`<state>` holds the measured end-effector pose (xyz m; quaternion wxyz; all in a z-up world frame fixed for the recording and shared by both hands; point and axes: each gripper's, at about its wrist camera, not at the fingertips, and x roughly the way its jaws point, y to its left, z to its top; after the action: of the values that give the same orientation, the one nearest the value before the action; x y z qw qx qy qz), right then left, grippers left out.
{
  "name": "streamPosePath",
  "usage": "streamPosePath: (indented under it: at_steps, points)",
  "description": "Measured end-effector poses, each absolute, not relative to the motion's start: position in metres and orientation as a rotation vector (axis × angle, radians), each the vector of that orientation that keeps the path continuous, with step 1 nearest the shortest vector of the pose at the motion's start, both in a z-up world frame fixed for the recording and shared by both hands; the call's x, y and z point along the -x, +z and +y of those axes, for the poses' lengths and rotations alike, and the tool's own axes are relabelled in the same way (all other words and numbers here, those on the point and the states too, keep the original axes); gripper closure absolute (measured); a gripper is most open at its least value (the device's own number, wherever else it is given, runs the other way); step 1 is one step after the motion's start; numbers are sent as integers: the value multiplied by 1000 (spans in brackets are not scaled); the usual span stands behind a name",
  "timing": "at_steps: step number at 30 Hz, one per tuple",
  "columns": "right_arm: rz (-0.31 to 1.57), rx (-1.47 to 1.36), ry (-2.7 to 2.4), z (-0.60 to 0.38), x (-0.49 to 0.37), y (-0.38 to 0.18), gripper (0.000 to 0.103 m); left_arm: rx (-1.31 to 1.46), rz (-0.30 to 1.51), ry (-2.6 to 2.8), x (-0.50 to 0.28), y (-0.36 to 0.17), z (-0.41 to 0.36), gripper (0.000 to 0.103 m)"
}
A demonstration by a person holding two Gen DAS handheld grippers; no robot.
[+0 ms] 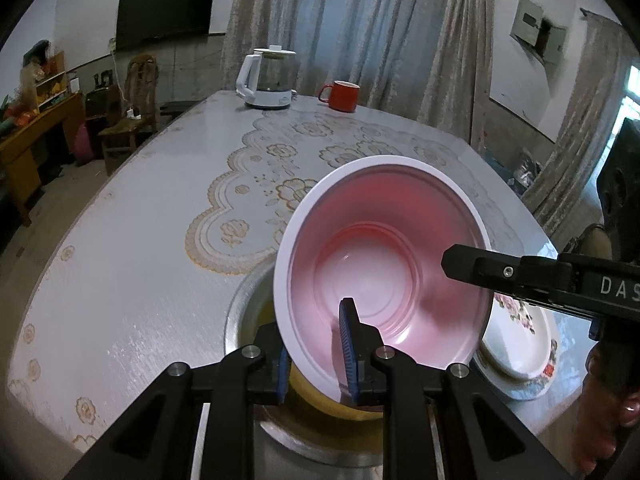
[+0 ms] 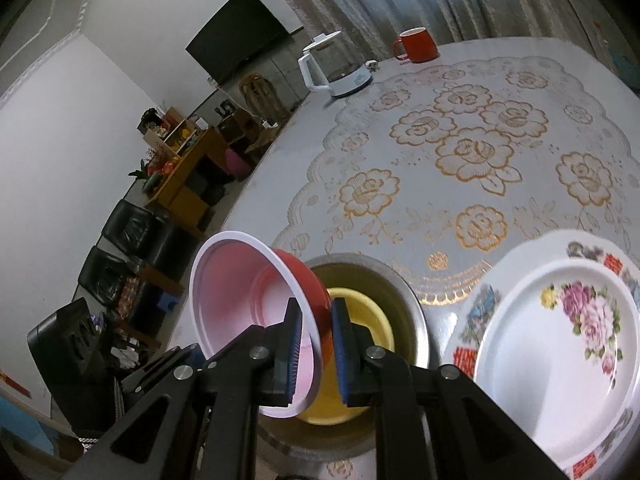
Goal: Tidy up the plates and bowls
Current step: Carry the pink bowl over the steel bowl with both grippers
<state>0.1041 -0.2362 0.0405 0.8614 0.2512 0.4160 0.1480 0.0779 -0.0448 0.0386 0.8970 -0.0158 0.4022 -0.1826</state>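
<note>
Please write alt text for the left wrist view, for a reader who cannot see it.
The left gripper is shut on the rim of a tilted pink bowl, held above a yellow bowl inside a metal basin. The right gripper reaches in beside a flowered plate. A kettle and red mug stand far back on the table.
</note>
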Motion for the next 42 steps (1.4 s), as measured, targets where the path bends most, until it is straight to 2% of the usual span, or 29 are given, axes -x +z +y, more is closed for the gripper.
streamPosePath:
  at_steps: [13, 36, 42]
  points:
    - [918, -544, 269, -244, -79, 23, 88, -1, 872, -410, -65, 27, -54, 82]
    - [1028, -571, 255, -238, -97, -2, 87, -31, 924, -381, -72, 7, -53, 81]
    - [1042, -578, 262, -237, -96, -4, 80, -26, 933, -382, -74, 5, -53, 79]
